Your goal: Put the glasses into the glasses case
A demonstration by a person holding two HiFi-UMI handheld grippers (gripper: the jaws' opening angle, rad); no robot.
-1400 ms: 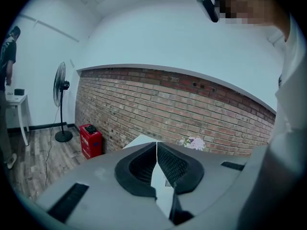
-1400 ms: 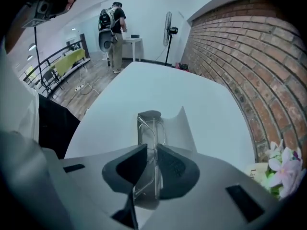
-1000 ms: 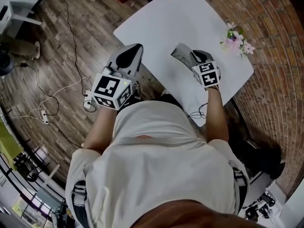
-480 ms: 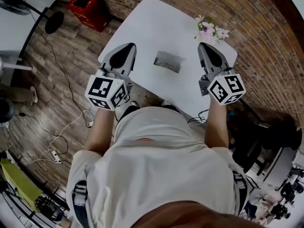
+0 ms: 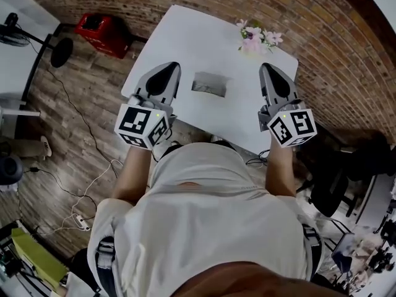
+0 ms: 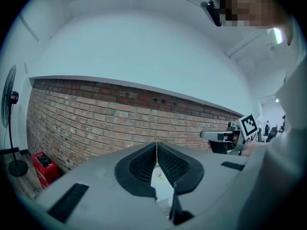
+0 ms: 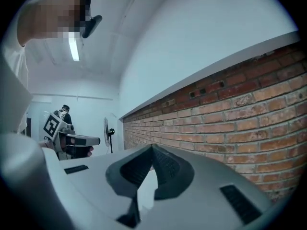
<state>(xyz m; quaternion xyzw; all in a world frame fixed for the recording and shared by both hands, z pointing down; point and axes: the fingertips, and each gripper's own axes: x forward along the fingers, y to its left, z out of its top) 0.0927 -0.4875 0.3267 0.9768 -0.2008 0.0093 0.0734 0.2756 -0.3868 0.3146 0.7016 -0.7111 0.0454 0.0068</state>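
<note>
A grey glasses case [image 5: 209,84] lies on the white table [image 5: 204,39] near its front edge. No glasses show in any view. My left gripper [image 5: 171,68] hovers to the left of the case over the table's left edge, its jaws pressed together with nothing between them [image 6: 156,145]. To the right of the case, my right gripper [image 5: 266,68] is held level, also shut and empty [image 7: 152,148]. Each gripper view looks out at the brick wall and shows the other gripper [image 6: 225,137] [image 7: 72,140] off to the side.
A small bunch of pink flowers [image 5: 253,37] stands at the table's far right corner. A red box [image 5: 99,31] and a standing fan [image 5: 55,48] are on the wooden floor to the left. Cables [image 5: 80,203] trail on the floor. A brick wall [image 5: 322,73] runs behind the table.
A second ago the right gripper was at the grey case; it has since drawn off to the right. Both grippers now flank the case, and the head view has swung to centre on the table.
</note>
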